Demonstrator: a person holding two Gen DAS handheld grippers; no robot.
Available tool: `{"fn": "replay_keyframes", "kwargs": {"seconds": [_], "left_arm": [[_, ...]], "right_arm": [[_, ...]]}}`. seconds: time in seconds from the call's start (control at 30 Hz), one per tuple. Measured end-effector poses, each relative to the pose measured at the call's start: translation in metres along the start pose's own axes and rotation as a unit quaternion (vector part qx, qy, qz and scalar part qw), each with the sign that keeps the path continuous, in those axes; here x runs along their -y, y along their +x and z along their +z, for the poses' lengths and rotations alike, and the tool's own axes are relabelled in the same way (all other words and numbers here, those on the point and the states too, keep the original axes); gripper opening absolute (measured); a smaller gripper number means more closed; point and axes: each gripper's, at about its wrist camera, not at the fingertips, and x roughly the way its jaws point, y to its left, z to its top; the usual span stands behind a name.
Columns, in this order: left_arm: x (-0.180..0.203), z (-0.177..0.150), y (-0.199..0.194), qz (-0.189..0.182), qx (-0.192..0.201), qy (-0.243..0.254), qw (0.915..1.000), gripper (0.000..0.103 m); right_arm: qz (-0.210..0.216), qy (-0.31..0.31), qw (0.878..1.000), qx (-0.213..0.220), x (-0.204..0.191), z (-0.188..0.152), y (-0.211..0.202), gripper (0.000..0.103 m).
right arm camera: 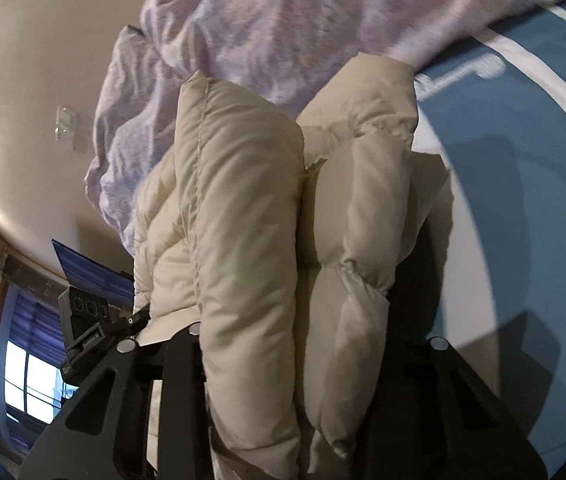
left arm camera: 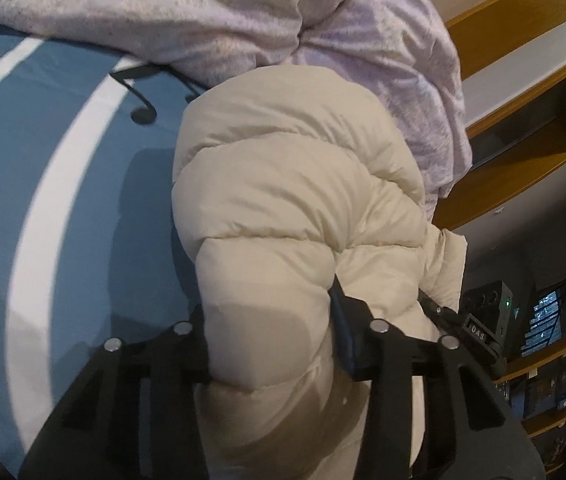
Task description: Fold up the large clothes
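A cream quilted puffer jacket (left arm camera: 283, 200) fills the middle of the left wrist view, bunched in thick folds above the bed. My left gripper (left arm camera: 271, 344) is shut on a fold of it; padding bulges between the black fingers (left arm camera: 351, 332). In the right wrist view the same jacket (right arm camera: 243, 220) rises in two padded folds. My right gripper (right arm camera: 295, 344) is shut on those folds. The fingertips of both grippers are buried in fabric.
A blue bedsheet with white stripes and music notes (left arm camera: 63, 160) lies under the jacket; it also shows in the right wrist view (right arm camera: 523, 160). A crumpled lilac duvet (left arm camera: 243, 12) is piled behind. Wooden shelves (left arm camera: 523, 92) stand to one side, a window (right arm camera: 31, 380) to the other.
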Motion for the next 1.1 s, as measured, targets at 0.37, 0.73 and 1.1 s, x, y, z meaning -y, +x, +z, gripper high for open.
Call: {"fn": "replay_keyframes", "kwargs": {"seconds": [0.37,0.73,1.1], "left_arm": [[-0.030,0.030,-0.052,0.035,0.060,0.007,0.9975,0.041],[-0.040,0.033,-0.071,0.180,0.113,0.041,0.9763,0.071],[0.036,0.024,-0.055,0.301,0.165,0.177,0.9225,0.093]], "right_arm": [[0.000,-0.051,0.999,-0.011,-0.044,0.026,0.069,0.029],[-0.230,-0.168,0.955,0.085,-0.080,0.004,0.042,0.077],[-0.232,-0.282,0.924,0.113,-0.140,-0.017,0.070,0.055]]}}
